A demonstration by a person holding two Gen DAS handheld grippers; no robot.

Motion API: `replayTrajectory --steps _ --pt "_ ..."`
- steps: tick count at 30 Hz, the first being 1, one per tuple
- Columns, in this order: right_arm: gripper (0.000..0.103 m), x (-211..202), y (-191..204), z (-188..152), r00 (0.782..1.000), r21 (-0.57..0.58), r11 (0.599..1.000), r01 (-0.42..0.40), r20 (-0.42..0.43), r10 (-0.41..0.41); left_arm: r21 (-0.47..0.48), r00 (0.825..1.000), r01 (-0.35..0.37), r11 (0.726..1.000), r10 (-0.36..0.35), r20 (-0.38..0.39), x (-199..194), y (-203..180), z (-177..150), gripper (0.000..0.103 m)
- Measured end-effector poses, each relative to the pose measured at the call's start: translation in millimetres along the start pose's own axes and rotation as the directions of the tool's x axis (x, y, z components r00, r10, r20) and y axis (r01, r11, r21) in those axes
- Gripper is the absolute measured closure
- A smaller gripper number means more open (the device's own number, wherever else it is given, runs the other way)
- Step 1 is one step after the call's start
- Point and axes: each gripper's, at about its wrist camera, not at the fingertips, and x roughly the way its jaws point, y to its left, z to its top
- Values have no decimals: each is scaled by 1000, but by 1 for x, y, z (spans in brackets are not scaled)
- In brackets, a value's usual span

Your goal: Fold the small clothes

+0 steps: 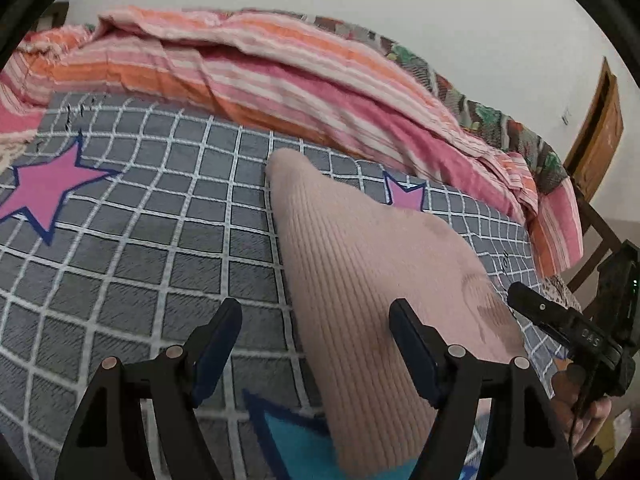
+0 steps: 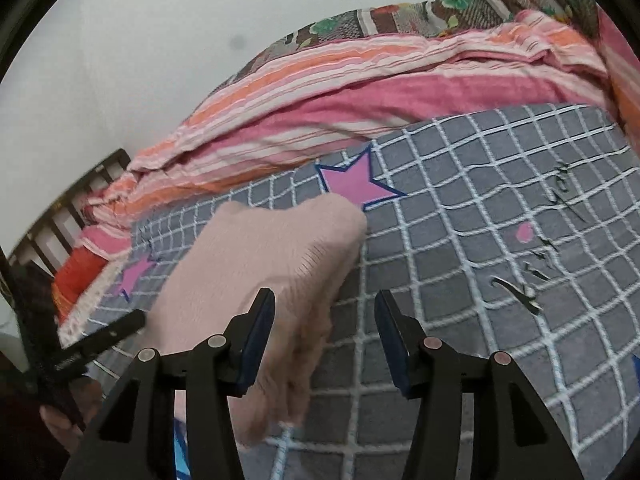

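Grey checked bedspread [image 1: 140, 240] carries the folded pink knit [image 1: 360, 280]; left gripper [image 1: 316, 356] and right gripper [image 2: 325, 344] hover apart, empty, next needing a smoothing press

We are seeing the pink ribbed garment [image 1: 360, 280] running off the picture at six o'clock, its near end hidden. The striped blanket [image 2: 320, 92] is blurring at twelve o'clock. A hand [image 2: 60, 420] at eight o'clock is showing only partly behind a black tool.

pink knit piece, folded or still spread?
Folded: the pink knit garment lies compact on the checked bedspread, layered edges stacked at its near end.
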Motion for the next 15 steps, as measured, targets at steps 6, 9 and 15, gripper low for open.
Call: replayTrajectory --steps 6,9,15 --pt "52 39 6 25 994 61 997 -43 -94 49 -49 998 51 998 -52 -39 22 4 15 38" --pt "53 63 9 27 987 58 998 -14 -160 23 -81 993 77 994 -83 -79 33 8 22 38" --pt "57 79 8 33 983 52 997 -49 -174 58 -119 984 71 990 -89 -152 66 10 42 45"
